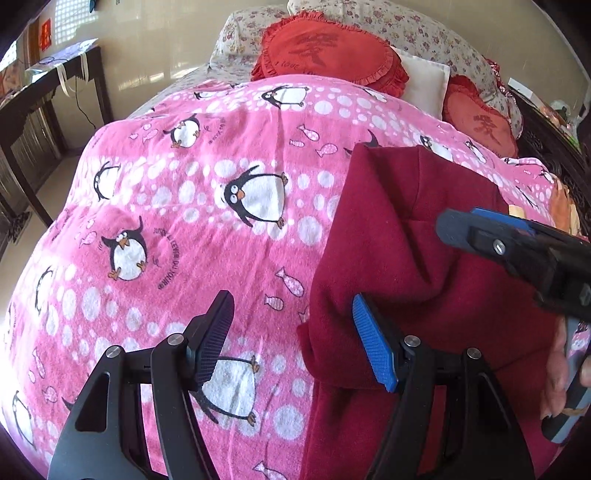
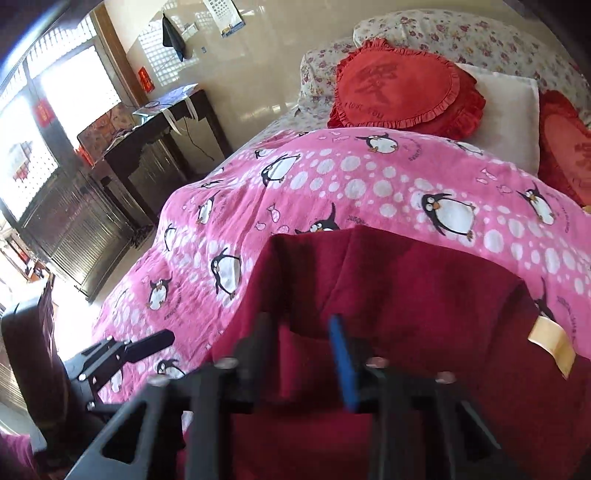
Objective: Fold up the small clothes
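Garment: one dark red fleece garment (image 1: 406, 236), lying on the bed over the pink blanket, toward the blanket's right side in the left wrist view. Partly folded, with a layer doubled over itself. One pale yellow tag (image 2: 552, 341) shows at its right edge in the right wrist view.

Hand-held grippers: two.
- Left hand-held gripper (image 1: 295, 341): fingers spread wide, nothing between them. One black pad (image 1: 214, 338) hovers over the pink blanket; one blue pad (image 1: 373, 347) sits over the garment's left edge. Contact with the cloth cannot be told.
- Right hand-held gripper (image 2: 299, 354): blurred in its own view; fingers set at a moderate gap, over the garment's near part. Whether cloth is held between them cannot be told. In the left wrist view it (image 1: 476, 230) reaches in from the right above the garment, with part of the person's hand (image 1: 565, 373) on its handle.

Bedding: one pink blanket (image 1: 184, 206) printed with penguins, fish and white dots, covering the bed.

Cushions: two red frilled cushions, one round (image 2: 402, 88) and one heart-shaped (image 2: 569, 147); one white pillow (image 2: 506, 110) between them; floral bedding (image 2: 461, 33) stacked behind.

Furniture: one dark wooden side counter (image 2: 162, 122) against the wall, left of the bed.
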